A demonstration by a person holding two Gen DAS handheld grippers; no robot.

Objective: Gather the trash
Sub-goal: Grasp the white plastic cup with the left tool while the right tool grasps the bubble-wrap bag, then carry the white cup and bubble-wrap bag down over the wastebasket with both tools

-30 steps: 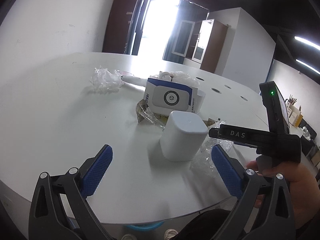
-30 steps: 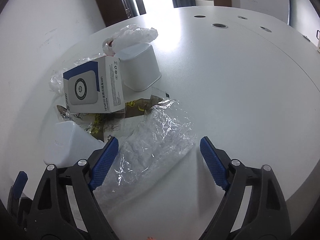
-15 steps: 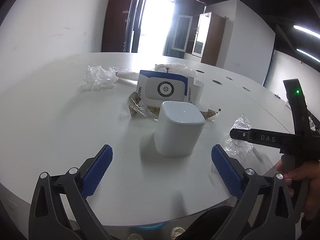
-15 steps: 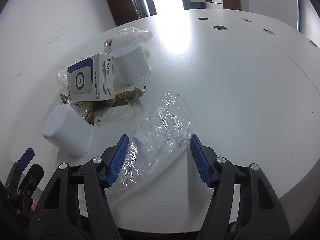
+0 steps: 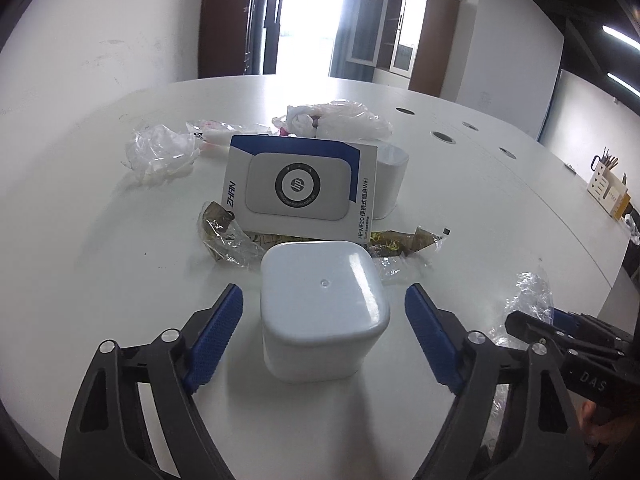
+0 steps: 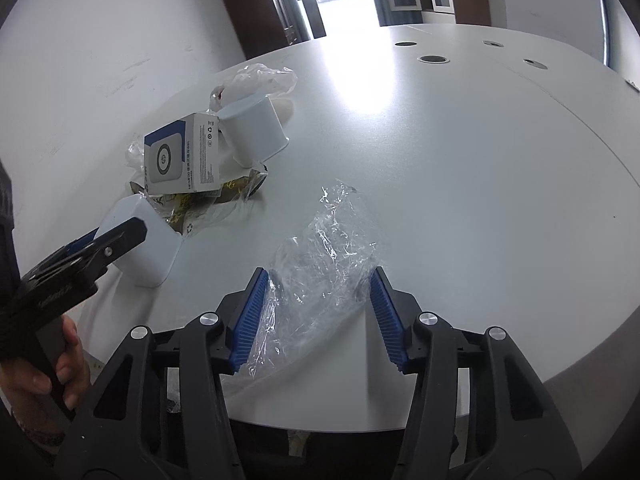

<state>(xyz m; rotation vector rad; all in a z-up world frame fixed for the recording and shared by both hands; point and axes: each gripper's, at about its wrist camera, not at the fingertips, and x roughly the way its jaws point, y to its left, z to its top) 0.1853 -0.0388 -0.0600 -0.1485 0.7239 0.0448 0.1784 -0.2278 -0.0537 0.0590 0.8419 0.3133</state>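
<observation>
left gripper (image 5: 324, 334): closing astride white box (image 5: 322, 308), gap remains | right gripper (image 6: 316, 316): closing around clear wrap (image 6: 320, 264), touching

On the table (image 5: 100, 240), an upturned tub (image 5: 324, 312) is set nearest the left wrist camera, between the pads of the left gripper (image 5: 324, 336) with a gap on each side. Just behind the tub a flat wrapper (image 5: 228, 236) is spread, and a boxed carton (image 5: 300, 188) is propped on it. A second tub (image 5: 390, 184) is placed behind the carton's right edge, with a bunched bag (image 5: 336, 120) behind that. A crumpled film (image 5: 160, 152) lies apart to the left. To the right, a clear sheet (image 6: 324, 252) is lodged between the pads of the right gripper (image 6: 316, 316).
</observation>
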